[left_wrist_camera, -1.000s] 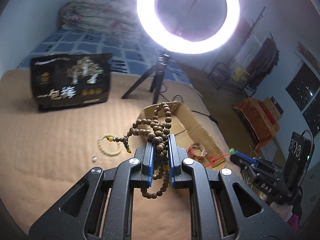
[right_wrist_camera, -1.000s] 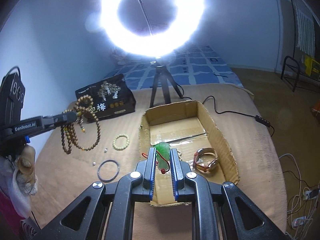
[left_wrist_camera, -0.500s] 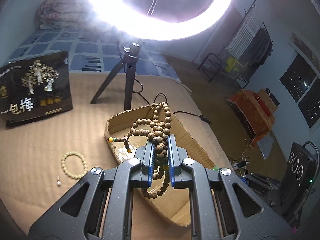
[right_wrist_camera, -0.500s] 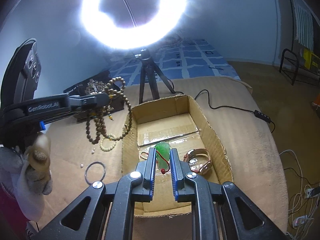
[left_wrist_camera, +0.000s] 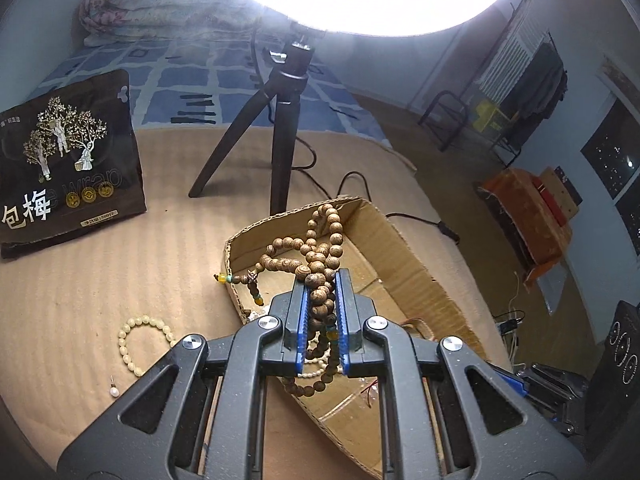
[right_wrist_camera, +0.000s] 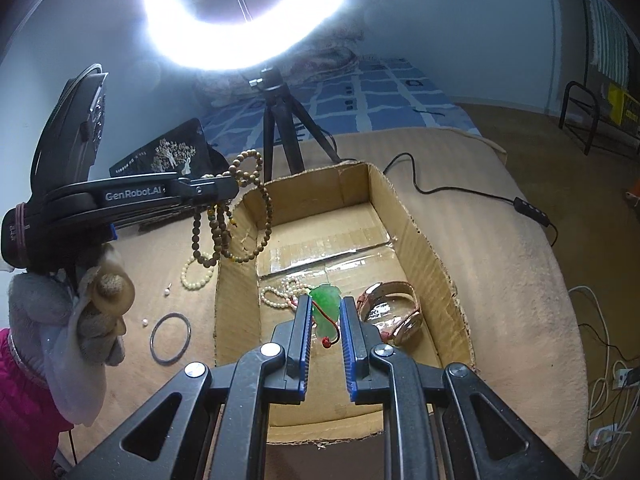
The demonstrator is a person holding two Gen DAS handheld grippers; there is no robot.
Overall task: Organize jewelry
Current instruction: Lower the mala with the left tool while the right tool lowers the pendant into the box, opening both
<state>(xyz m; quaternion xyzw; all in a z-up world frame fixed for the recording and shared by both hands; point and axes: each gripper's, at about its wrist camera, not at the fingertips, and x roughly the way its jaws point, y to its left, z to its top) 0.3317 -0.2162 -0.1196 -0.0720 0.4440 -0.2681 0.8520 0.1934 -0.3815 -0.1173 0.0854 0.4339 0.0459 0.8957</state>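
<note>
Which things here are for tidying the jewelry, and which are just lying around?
For the job: wooden bead string, green pendant, watch, cream bracelet, metal bangle, cardboard box.
Lying around: ring light, snack bag, cable.

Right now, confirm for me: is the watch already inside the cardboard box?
Yes, the watch lies on the floor of the cardboard box, beside the green pendant that the right gripper holds.

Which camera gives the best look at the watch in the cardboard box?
The right wrist view: the watch lies in plain sight on the floor of the box, beside the right gripper. In the left wrist view, that camera's own gripper hides it.
</note>
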